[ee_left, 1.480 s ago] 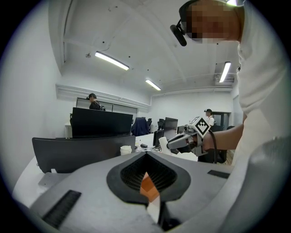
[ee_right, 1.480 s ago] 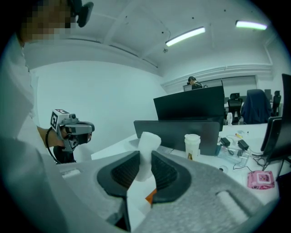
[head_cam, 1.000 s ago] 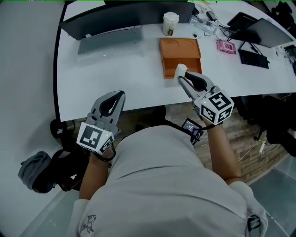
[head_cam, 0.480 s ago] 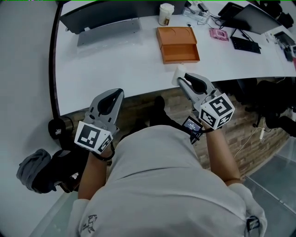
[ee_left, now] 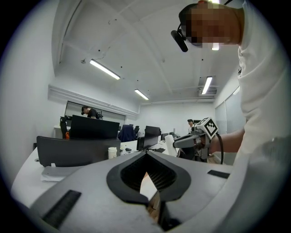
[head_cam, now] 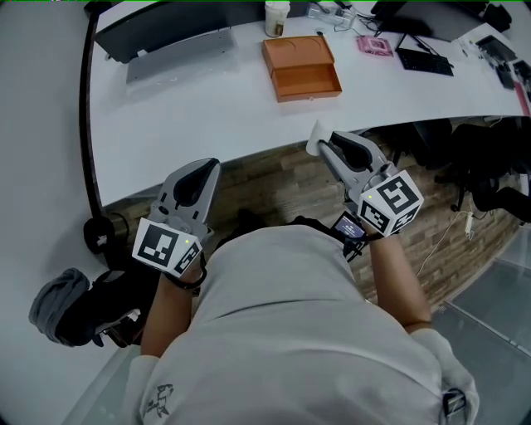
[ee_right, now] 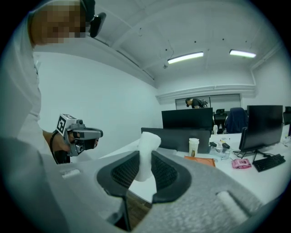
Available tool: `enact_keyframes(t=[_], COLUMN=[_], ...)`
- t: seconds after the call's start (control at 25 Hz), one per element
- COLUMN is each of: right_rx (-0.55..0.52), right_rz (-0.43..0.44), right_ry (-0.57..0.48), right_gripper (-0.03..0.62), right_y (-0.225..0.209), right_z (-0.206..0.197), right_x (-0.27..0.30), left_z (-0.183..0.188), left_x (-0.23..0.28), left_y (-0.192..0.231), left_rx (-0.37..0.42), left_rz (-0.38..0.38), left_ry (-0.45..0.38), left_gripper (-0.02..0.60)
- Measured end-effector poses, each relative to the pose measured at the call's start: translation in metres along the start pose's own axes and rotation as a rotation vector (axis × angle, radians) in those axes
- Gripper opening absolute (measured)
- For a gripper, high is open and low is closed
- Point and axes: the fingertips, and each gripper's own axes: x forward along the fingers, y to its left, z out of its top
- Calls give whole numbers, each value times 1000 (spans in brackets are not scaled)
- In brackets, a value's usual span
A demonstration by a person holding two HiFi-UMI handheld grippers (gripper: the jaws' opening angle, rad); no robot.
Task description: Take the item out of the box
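Right gripper [head_cam: 325, 144], clamped on the white cylindrical foam-like item [head_cam: 314, 137], has drawn back past the white table's [head_cam: 207, 108] edge at centre frame. The orange shallow box [head_cam: 300, 68] now lies farther up-frame. Left gripper [head_cam: 211, 168], lower left, is closed and empty.

The near half of the white desk [head_cam: 207, 108] lay bare from its front edge to the orange box [head_cam: 301, 68], giving open passage. Behind the box stood a cup [head_cam: 276, 15]; a dark monitor [head_cam: 158, 29] blocked the far left, and a keyboard [head_cam: 425, 61] the far right. The left gripper [head_cam: 217, 166] and right gripper [head_cam: 323, 143] hung off the desk edge, well apart, over the floor. The right jaws were taken up by a white item [head_cam: 313, 138]; the left pair stood together, empty.
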Motion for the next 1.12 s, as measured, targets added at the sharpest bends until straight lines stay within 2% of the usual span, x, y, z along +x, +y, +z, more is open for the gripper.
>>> enact_keyframes(t=[0.32, 0.76, 1.12], right_rx=[-30, -48, -44], right_rz=[54, 121, 113], right_ry=[-42, -38, -49], right_gripper=[83, 83, 83], right_y=[-12, -45, -58], right_z=[-2, -43, -63], right_x=[-57, -156, -213], left_z=[2, -20, -30], left_x=[32, 73, 90], left_y=[-62, -169, -231], left_rx=[-8, -17, -13], left_rz=[3, 32, 13], left_ry=[0, 18, 19], left_gripper=[-3, -3, -3])
